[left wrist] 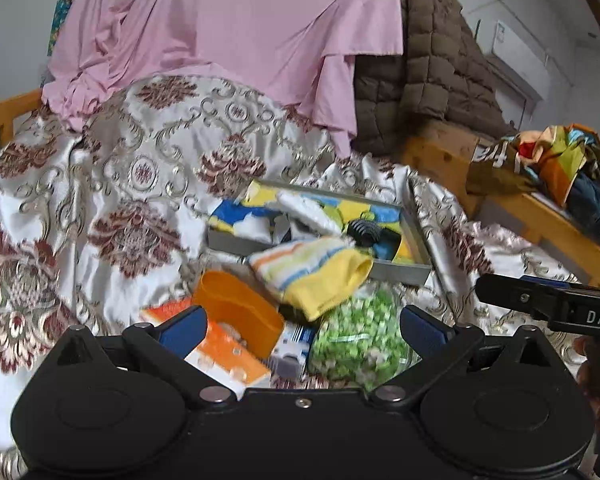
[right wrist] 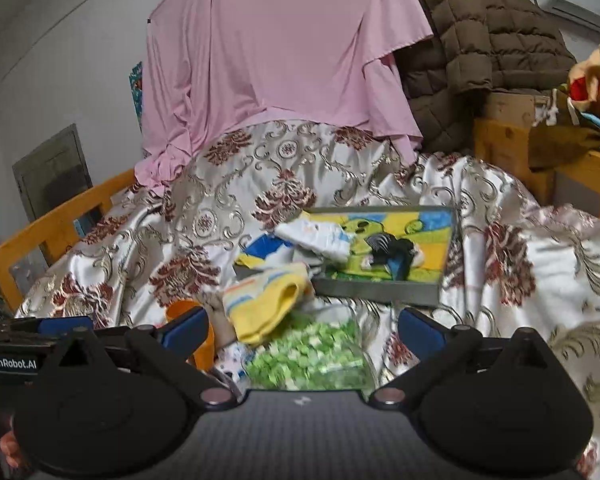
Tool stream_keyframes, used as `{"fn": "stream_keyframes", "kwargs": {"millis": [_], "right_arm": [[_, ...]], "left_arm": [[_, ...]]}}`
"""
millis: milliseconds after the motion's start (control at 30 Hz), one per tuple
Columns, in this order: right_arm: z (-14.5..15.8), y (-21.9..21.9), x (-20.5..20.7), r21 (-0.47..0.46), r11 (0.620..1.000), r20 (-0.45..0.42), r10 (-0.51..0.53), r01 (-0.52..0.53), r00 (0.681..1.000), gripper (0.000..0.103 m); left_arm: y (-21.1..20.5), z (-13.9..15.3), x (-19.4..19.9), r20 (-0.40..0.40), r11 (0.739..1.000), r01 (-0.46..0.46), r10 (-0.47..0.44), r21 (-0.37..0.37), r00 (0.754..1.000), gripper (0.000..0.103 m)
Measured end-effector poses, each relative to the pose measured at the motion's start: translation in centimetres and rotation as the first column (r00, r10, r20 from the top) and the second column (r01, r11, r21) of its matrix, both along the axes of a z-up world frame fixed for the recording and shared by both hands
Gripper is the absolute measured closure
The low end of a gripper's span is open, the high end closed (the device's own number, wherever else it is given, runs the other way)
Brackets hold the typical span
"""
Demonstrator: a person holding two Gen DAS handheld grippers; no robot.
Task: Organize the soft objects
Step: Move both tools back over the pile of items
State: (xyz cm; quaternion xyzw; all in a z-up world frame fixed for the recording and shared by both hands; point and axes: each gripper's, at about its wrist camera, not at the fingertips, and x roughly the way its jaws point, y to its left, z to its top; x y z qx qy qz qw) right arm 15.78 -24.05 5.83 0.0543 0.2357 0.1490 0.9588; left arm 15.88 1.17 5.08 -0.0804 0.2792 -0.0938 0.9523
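Both grippers stand wide apart and hold nothing. The left gripper (left wrist: 300,332) frames an orange cup (left wrist: 238,312) and a bag of green pieces (left wrist: 358,340) at lower centre. The right gripper (right wrist: 302,330) hangs over the same bag (right wrist: 308,356). Just above, a striped yellow cloth (left wrist: 316,270) lies on the patterned bedspread (left wrist: 100,184), touching a grey tray (left wrist: 416,236) of cloths. Readable writing: "DAS" and "GenRobot.AI" on the gripper bodies.

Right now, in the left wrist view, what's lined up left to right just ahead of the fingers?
Orange box → orange cup → yellow striped cloth → bag of green pieces → the right gripper entering from the right edge.
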Motion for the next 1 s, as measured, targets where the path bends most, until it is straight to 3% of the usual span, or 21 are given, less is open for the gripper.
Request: {"fn": "stream_keyframes", "kwargs": {"millis": [500,733,1000], "right_arm": [[-3.8,-0.3,-1.6,-0.044,0.999,-0.05,0.018,-0.02,0.999,0.0],[-6.5,1.0,-2.2,-0.142,0.984,-0.092,0.097,-0.109,0.991,0.0],[-7.6,2.2,-2.4,-0.15,0.974,-0.139,0.147,-0.168,0.979,0.0]], "left_arm": [[-0.7,-3.7,-1.7,-0.129,0.998,-0.034,0.041,0.057,0.991,0.001],[-0.6,-5.6,-2.4,-0.21,0.991,-0.019,0.046,0.13,0.977,0.001],[-0.5,-6.7,-3.2,-0.249,0.988,-0.03,0.069,0.154,0.966,0.001]]}}
